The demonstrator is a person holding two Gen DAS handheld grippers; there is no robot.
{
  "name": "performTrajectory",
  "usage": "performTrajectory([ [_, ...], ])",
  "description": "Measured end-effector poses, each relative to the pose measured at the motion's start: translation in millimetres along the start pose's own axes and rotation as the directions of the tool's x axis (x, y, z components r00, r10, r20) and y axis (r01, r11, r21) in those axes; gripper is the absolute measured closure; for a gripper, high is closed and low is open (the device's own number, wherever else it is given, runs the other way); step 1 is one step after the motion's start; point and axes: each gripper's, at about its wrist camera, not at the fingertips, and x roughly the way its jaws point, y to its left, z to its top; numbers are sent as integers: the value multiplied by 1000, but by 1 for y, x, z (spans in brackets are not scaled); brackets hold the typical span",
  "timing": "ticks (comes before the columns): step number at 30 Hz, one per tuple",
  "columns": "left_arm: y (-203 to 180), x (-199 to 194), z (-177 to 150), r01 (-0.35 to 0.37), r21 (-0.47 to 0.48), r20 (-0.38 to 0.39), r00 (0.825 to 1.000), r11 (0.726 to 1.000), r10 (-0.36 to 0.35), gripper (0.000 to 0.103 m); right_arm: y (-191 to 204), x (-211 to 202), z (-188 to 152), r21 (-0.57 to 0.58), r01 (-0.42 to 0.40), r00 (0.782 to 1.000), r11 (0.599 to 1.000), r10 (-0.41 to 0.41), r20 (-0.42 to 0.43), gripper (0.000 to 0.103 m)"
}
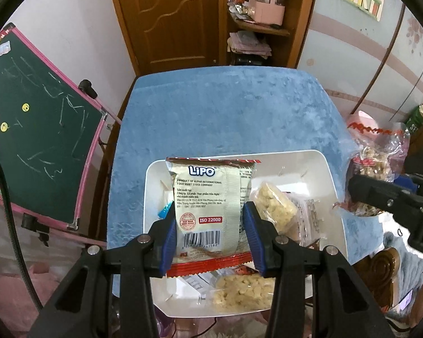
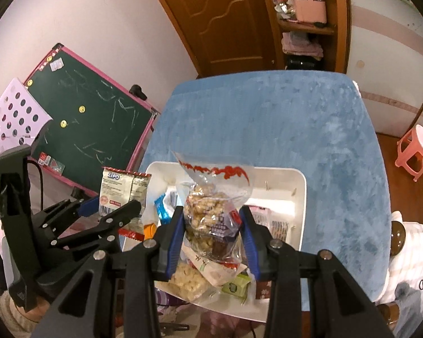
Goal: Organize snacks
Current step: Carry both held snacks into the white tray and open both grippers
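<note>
Tools over white rectangular plastic bin (image 1: 328, 169): left tool (image 1: 208, 225) clenched on cream Lipo biscuit packet (image 1: 208, 197); right tool (image 2: 211, 231) clenched on clear popcorn-snack bag (image 2: 208, 211).

A green chalkboard (image 1: 39, 129) with a pink frame leans left of the blue-covered table (image 1: 225, 107). Beyond the table's far edge stands a brown wooden door (image 1: 166, 14), with open shelves just right of it holding a pink bag (image 1: 266, 8) and what looks like folded cloth. A pink plastic stool (image 2: 416, 152) sits right of the table.
</note>
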Motion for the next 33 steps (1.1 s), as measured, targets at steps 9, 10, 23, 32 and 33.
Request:
performTrajectory([
  [9, 0, 12, -6, 3, -19, -42, 999, 1000, -3, 59, 1, 29, -11, 13, -11, 991, 1000, 13, -133, 63],
  [10, 2, 13, -6, 6, -27, -45, 999, 1000, -7, 57, 0, 33, -13, 18, -14, 988, 1000, 16, -153, 63],
  [23, 0, 18, -8, 11, -46, -71, 997, 999, -15, 13, -2, 27, -11, 38, -26, 993, 999, 30, -116, 54],
  [32, -12, 14, -6, 34, -17, -74, 997, 999, -36, 13, -2, 20, -10, 32, -4, 997, 999, 6, -80, 54],
  [33, -13, 13, -6, 39, -17, -76, 996, 999, -40, 13, -2, 18, -10, 31, -1, 997, 1000, 3, -76, 54],
])
